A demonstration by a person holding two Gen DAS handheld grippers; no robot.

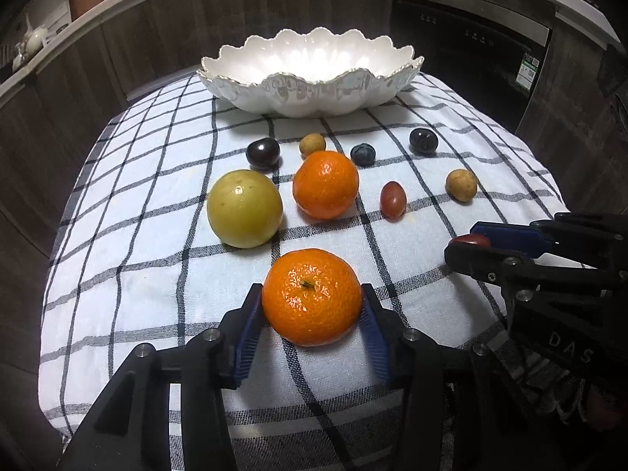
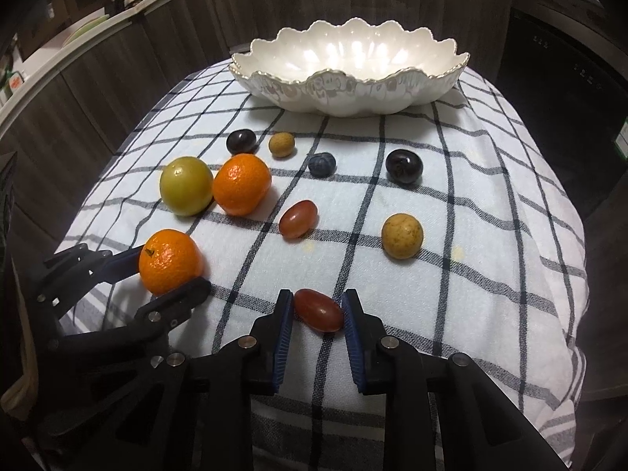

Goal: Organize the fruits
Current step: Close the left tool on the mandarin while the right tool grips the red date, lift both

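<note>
My left gripper is shut on an orange mandarin at the near edge of the checked cloth; it also shows in the right wrist view. My right gripper is shut on a red grape, seen in the left wrist view between the pads. An empty white scalloped bowl stands at the far side. Between lie a second mandarin, a green-yellow fruit, another red grape, two dark plums, a blueberry and two tan longans.
The checked cloth covers a small round table that drops off on every side. Dark wood cabinets and a counter with kitchenware ring the table; a dark appliance stands behind at the right.
</note>
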